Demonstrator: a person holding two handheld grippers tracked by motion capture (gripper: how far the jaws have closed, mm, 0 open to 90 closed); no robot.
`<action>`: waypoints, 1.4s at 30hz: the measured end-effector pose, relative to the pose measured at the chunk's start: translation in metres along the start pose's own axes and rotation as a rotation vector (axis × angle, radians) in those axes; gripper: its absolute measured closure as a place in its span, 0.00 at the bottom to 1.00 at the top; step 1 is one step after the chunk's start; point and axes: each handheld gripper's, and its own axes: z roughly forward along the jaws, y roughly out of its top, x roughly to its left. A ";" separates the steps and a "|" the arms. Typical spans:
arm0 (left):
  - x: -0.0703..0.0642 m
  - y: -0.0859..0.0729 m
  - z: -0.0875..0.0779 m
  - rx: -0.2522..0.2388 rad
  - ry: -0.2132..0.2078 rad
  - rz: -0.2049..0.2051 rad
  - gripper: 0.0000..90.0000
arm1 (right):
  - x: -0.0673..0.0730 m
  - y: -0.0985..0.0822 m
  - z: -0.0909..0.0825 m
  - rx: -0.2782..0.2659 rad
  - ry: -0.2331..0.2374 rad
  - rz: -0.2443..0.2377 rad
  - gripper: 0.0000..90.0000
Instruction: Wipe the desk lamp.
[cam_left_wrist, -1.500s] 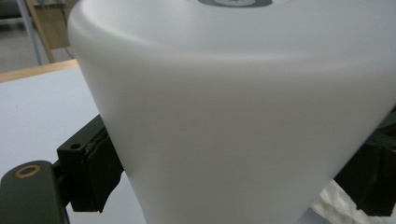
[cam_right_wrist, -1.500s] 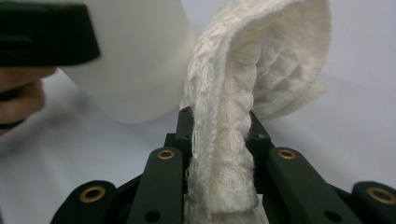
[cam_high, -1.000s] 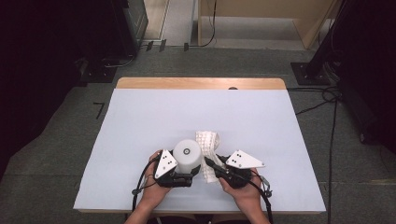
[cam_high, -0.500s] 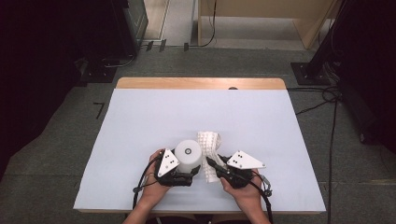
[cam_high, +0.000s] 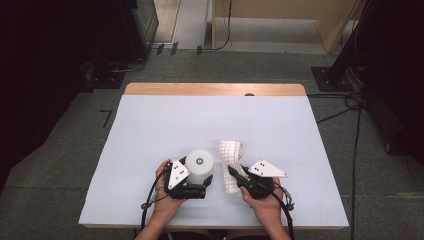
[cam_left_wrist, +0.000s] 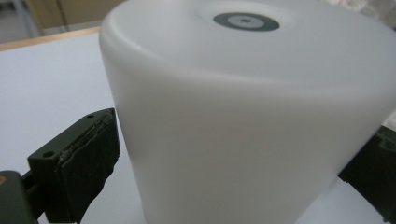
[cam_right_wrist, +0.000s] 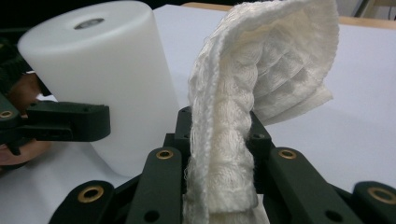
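A white plastic cylinder with a small dark ring on its top stands upright near the table's front edge. My left gripper holds it, one black pad on each side of its wall. To its right my right gripper is shut on a white waffle-weave cloth. In the right gripper view the cloth rises folded from between the jaws and flops over to the right. The cylinder stands just left of it, with the left gripper's jaw lying across its lower wall.
The table is covered with a pale sheet, and a strip of wood shows along its far edge. Black equipment stands on the floor at the left. A stand and cables lie on the floor at the right.
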 end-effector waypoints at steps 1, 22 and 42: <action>-0.004 0.000 0.001 -0.001 0.034 -0.002 0.00 | -0.001 -0.001 0.002 0.006 -0.010 0.002 0.82; 0.007 0.011 -0.010 -0.045 -0.112 -0.002 0.09 | 0.016 -0.012 0.021 0.115 0.042 0.043 0.82; 0.009 0.011 -0.008 -0.015 -0.163 0.025 0.10 | 0.021 0.004 0.006 0.032 0.089 -0.079 0.82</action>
